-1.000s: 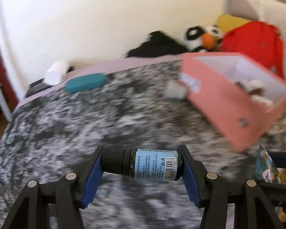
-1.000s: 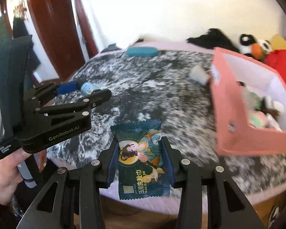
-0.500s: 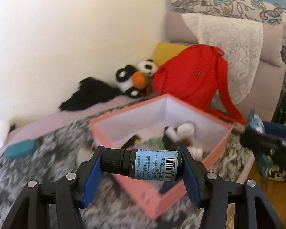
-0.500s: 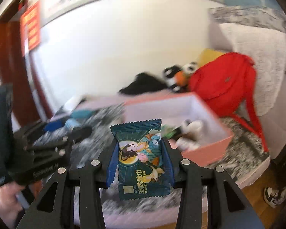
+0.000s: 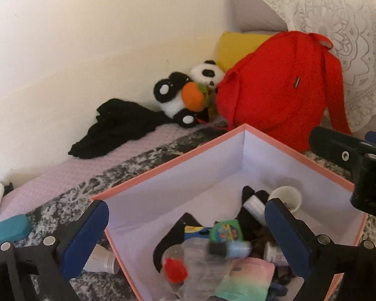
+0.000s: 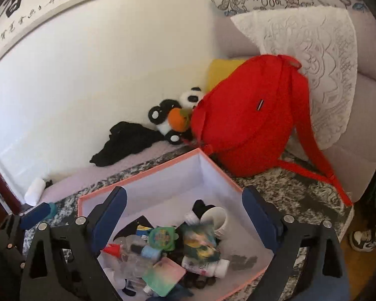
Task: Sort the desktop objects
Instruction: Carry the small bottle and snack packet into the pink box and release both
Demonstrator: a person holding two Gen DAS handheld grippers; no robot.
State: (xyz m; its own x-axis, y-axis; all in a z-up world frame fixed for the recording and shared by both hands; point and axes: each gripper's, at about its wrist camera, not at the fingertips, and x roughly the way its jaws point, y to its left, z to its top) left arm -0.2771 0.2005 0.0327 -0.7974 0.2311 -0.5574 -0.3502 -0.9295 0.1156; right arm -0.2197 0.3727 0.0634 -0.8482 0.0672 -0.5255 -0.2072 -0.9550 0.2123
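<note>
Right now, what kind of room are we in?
Probably a bedroom or living room at home: a panda plush toy and red backpack sit on a soft couch or bed, beside a lace-covered cushion.

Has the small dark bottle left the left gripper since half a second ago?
Yes. The left gripper is open and empty; a blurred bottle now shows below, inside the pink box, among the items there.
</note>
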